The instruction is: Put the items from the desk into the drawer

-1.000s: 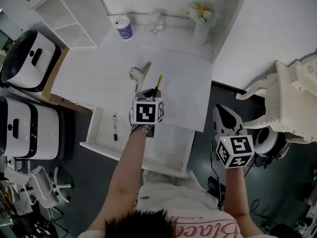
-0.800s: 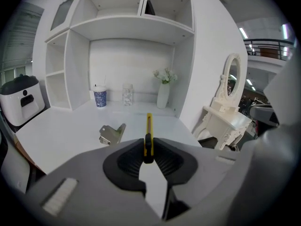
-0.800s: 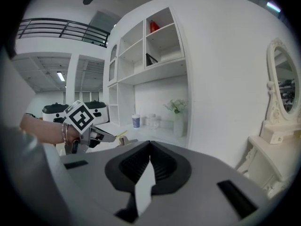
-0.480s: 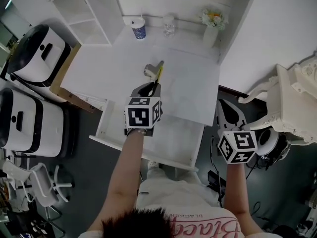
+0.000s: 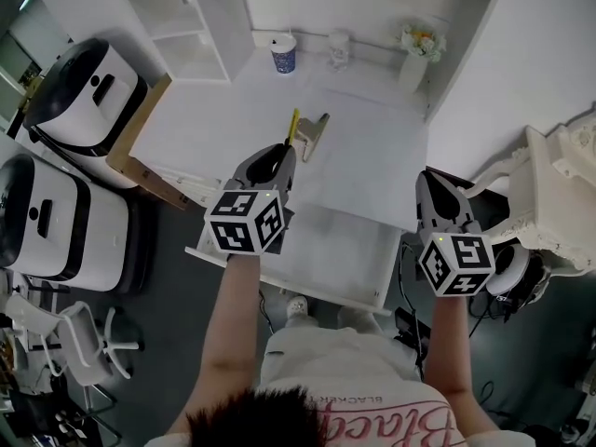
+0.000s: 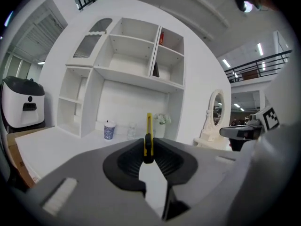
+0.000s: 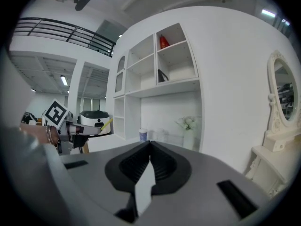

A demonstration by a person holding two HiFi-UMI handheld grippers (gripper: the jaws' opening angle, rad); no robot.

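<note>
My left gripper (image 5: pixel 278 154) is shut on a thin yellow cutter (image 5: pixel 292 125) with a black part at the grip. It holds the cutter over the white desk's (image 5: pixel 205 128) front edge, just beyond the open white drawer (image 5: pixel 326 250). In the left gripper view the yellow cutter (image 6: pixel 148 134) stands upright between the closed jaws. A grey metal clip-like thing (image 5: pixel 315 135) lies on the desk, right of the cutter's tip. My right gripper (image 5: pixel 436 194) hangs off the desk's right front corner, shut with nothing in it; its jaws meet in the right gripper view (image 7: pixel 149 147).
A blue-patterned paper cup (image 5: pixel 284 53), a clear glass (image 5: pixel 337 48) and a vase of flowers (image 5: pixel 416 47) line the desk's back edge. White shelves (image 5: pixel 191 21) rise at the back left. Two white machines (image 5: pixel 88 96) stand left, an ornate white chair (image 5: pixel 559 194) right.
My left gripper has carried the yellow cutter left and back from beside the clip toward the drawer. The right gripper has barely moved. The head view has shifted.
</note>
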